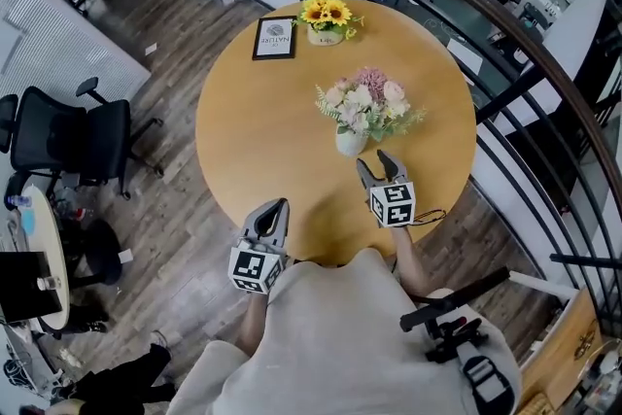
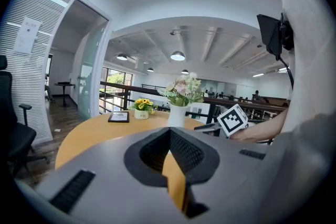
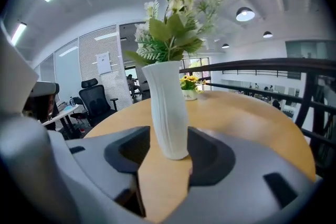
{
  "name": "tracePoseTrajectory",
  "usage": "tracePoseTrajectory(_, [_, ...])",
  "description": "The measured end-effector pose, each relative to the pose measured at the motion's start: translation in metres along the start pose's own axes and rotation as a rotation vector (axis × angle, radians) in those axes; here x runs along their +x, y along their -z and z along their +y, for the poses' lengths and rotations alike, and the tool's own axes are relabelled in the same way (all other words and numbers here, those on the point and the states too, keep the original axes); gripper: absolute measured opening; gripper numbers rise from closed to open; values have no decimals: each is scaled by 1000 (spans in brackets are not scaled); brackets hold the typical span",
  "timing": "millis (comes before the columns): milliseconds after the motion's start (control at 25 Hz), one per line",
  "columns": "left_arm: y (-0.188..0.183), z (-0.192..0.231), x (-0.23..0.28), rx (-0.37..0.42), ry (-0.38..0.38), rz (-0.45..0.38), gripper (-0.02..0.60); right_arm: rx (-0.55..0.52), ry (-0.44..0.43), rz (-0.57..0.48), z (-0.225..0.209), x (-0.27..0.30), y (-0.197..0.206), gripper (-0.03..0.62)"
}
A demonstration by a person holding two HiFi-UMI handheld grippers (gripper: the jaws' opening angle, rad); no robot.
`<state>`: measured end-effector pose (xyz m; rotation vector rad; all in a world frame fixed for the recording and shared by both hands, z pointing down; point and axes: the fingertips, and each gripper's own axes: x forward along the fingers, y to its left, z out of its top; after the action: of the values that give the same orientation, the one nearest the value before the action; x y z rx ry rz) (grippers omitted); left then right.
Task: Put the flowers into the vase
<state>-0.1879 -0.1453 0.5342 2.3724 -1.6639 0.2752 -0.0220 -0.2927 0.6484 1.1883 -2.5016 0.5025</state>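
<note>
Flowers point(image 1: 367, 104) already stand in the vase point(image 1: 351, 143), which sits upright on the round table point(image 1: 243, 126), a little toward the person's side of its middle. No loose stem shows on the tabletop or in either claw, so I judge the task to be as good as done. At most, the bunch may need a small tidy, or the hands only need to draw away.

The right claw point(image 1: 375, 160) has its jaws apart. From its own view the foot of the vase stands in the gap between them. One pad is close beside it and the other is clear of it, so nothing is clamped. The left claw point(image 1: 280, 205) hovers at the near edge of the table with its tips together and nothing in them.

The vase is a tall, narrow white piece with fine ribs running up it, glossy like glazed pottery, and it flares slightly at the mouth. The bunch is pale pink and cream blossoms with feathery green fronds. It looks stiff and dry, and is possibly artificial. The tabletop is smooth, warm-coloured wood. At its far side sit a small pot of sunflowers point(image 1: 326, 15) and a dark framed card point(image 1: 274, 38).
</note>
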Motion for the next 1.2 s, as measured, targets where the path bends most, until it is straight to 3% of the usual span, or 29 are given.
tracePoseTrajectory(120, [-1,-6,7,5,20,-2,6,29,12,-1,-3,-17,12,94])
tracePoseTrajectory(200, [-3,-15,12,12,39,-6,6,58,-27,-5,0,-26,16,9])
tracePoseTrajectory(440, [0,-48,23,19,77,-5,6,74,-59,-48,3,-57,12,9])
tracePoseTrajectory(760, [14,-94,30,17,120,7,6,-20,-131,-118,24,-102,3,9])
tracePoseTrajectory(1000, [13,-118,34,50,201,7,6,-23,-106,-171,33,-132,4,9])
tracePoseTrajectory(1200, [7,-111,27,69,233,-35,6,-17,-84,-197,49,-135,3,9])
